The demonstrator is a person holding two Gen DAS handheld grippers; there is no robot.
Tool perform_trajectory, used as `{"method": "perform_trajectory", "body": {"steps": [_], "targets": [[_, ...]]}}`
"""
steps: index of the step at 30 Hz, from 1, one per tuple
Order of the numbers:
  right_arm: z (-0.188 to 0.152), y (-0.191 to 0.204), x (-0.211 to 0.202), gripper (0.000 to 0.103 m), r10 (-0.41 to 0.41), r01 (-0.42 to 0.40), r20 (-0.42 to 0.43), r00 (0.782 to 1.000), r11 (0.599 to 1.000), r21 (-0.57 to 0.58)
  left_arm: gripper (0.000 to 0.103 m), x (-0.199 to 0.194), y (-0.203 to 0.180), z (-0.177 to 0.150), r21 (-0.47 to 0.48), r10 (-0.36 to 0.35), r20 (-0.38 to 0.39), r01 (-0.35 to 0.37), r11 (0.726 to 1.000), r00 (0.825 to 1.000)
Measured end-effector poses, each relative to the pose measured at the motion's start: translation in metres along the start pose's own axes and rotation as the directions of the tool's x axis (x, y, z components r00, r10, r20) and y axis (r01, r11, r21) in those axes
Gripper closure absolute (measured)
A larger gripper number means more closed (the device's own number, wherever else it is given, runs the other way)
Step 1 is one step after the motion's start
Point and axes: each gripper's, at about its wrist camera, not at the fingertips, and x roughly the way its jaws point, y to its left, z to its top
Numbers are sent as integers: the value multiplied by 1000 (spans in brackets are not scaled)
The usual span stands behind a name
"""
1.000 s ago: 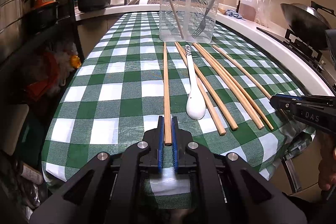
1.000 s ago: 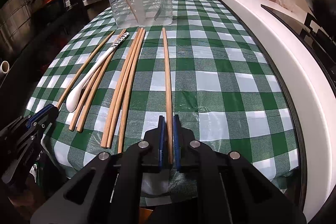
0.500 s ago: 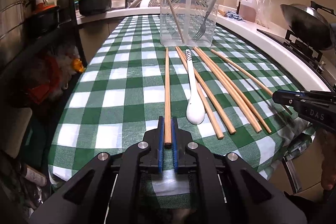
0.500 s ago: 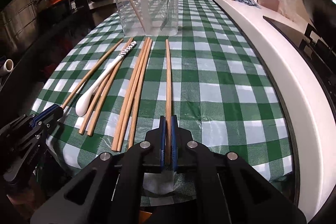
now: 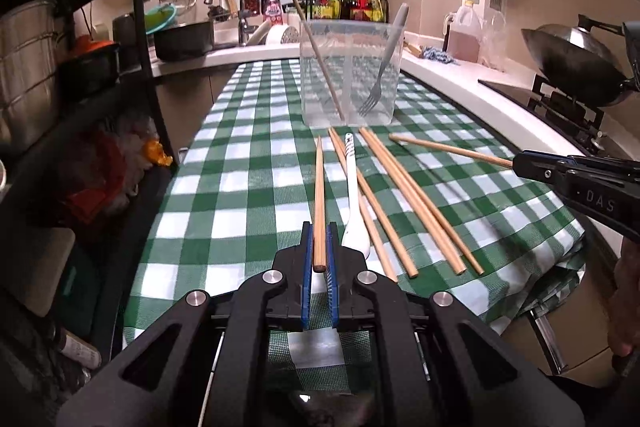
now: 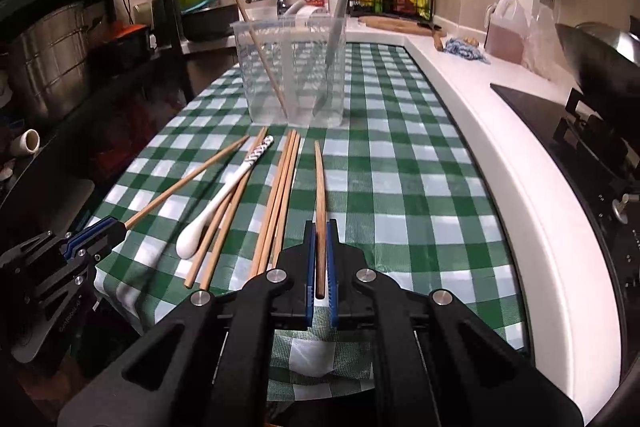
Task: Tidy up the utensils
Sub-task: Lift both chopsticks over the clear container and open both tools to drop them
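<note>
My left gripper is shut on the near end of a wooden chopstick, held clear of the green checked cloth. My right gripper is shut on another chopstick, also raised. Each gripper appears in the other's view: the right gripper with its stick, the left gripper with its stick. Between them lie a white spoon and several chopsticks. Behind stands a clear container holding one chopstick and a fork.
A white counter edge and a stove with a wok run along the right. Black shelving with pots stands on the left. A sink, bottles and a jug sit at the back.
Both grippers have risen with their chopsticks, lifting them off the cloth. The right gripper's jaws closed fully on its stick. The spoon and other chopsticks have not moved.
</note>
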Motion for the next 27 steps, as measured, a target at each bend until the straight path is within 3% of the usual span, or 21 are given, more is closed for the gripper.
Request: {"method": "perform_trajectory", "body": {"steps": [14, 27], "targets": [[26, 1, -46, 98, -10, 13, 158, 987, 1000, -12, 96, -45, 13, 41, -23, -3, 135, 6, 1000, 991], [44, -7, -59, 98, -1, -2, 196, 981, 1000, 12, 96, -53, 34, 96, -27, -22, 221, 29, 999, 975]]}}
